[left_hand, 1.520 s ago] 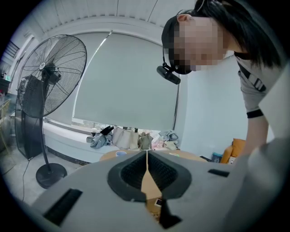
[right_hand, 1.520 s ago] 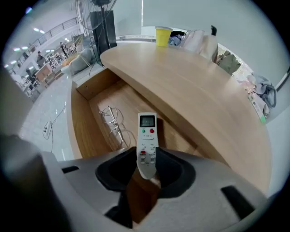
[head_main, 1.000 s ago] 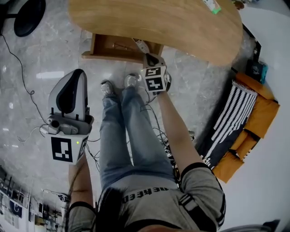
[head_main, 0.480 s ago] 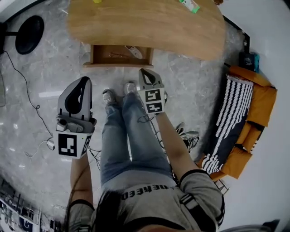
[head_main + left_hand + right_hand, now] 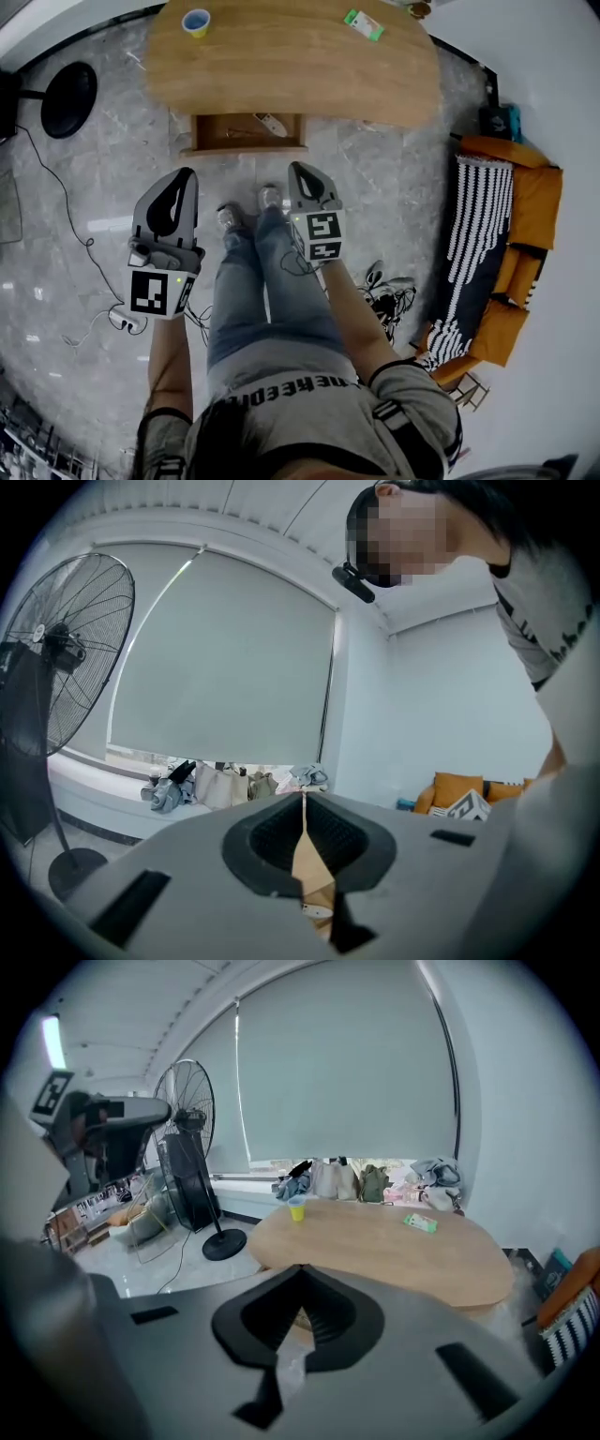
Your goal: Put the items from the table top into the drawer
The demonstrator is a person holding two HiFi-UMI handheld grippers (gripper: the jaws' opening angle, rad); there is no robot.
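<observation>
Grey jaws of the left gripper [image 5: 303, 803] are pressed together with nothing between them, and the right gripper [image 5: 300, 1274] is clenched empty in the same way. Both hang over the floor, in front of the open drawer [image 5: 246, 148], where one small item [image 5: 272, 124] already lies. On the wooden table [image 5: 300, 70] stand a yellow cup [image 5: 196, 21] and a green packet [image 5: 363, 24], well apart. The cup looks light and thin-walled, so I would take it gently by the wall near the rim and keep it upright. The packet seems soft and flat; a pinch at one edge should be enough.
</observation>
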